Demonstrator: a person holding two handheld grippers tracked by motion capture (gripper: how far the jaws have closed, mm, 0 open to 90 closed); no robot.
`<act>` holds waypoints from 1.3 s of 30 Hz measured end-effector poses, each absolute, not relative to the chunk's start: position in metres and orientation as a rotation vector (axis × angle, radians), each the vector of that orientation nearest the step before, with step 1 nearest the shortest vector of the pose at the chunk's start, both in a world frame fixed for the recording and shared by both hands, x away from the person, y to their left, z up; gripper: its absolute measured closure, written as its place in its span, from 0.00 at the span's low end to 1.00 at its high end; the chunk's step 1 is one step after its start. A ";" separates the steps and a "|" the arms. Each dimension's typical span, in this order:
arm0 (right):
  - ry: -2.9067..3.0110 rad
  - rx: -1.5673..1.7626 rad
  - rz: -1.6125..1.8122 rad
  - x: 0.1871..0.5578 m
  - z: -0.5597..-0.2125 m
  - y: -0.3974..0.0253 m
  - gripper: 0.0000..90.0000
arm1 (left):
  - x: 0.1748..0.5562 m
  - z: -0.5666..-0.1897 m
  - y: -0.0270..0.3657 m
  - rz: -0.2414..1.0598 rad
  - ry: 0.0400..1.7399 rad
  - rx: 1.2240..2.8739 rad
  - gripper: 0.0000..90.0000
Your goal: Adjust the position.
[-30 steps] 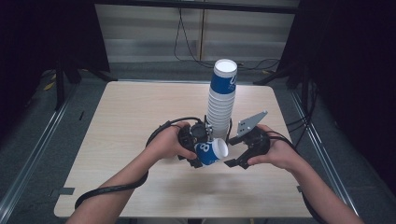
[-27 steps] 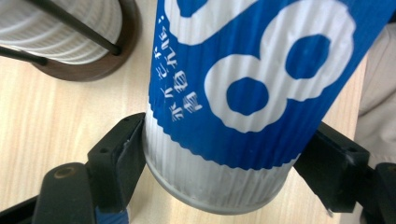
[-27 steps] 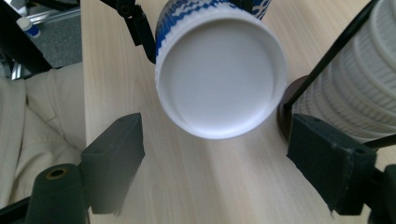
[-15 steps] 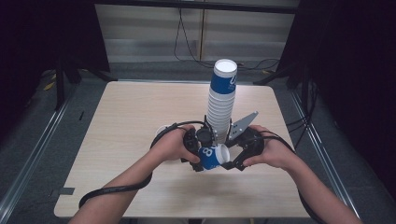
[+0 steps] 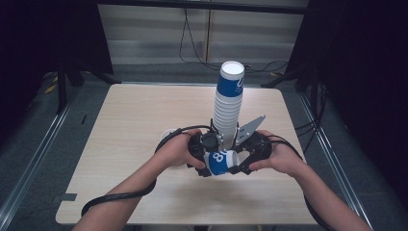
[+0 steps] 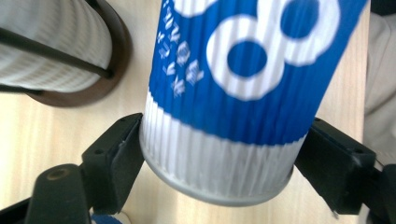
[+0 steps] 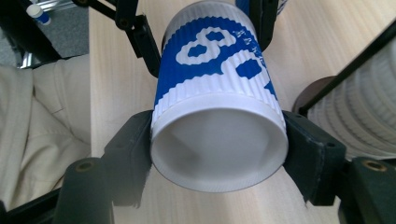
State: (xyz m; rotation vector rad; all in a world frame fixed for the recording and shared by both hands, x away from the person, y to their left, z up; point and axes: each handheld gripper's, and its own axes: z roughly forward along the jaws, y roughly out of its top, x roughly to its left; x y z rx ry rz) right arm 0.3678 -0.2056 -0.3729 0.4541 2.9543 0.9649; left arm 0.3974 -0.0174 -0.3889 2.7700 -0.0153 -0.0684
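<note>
- You hold the blue-and-white paper cup (image 5: pixel 222 162) on its side, low in the middle of the high view, just above the tabletop (image 5: pixel 134 120).
- Your left gripper (image 5: pixel 204 159) is clamped on the cup's base end; its jaws press both sides.
- Your right gripper (image 5: pixel 240 161) is clamped around the rim end.
- The tall cup stack (image 5: pixel 228 103) stands directly above the cup in the frame.
</note>
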 end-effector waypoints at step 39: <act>2.837 0.486 1.155 0.361 -0.378 -0.228 0.33 | 0.400 -0.401 -0.004 -0.150 0.123 2.558 0.19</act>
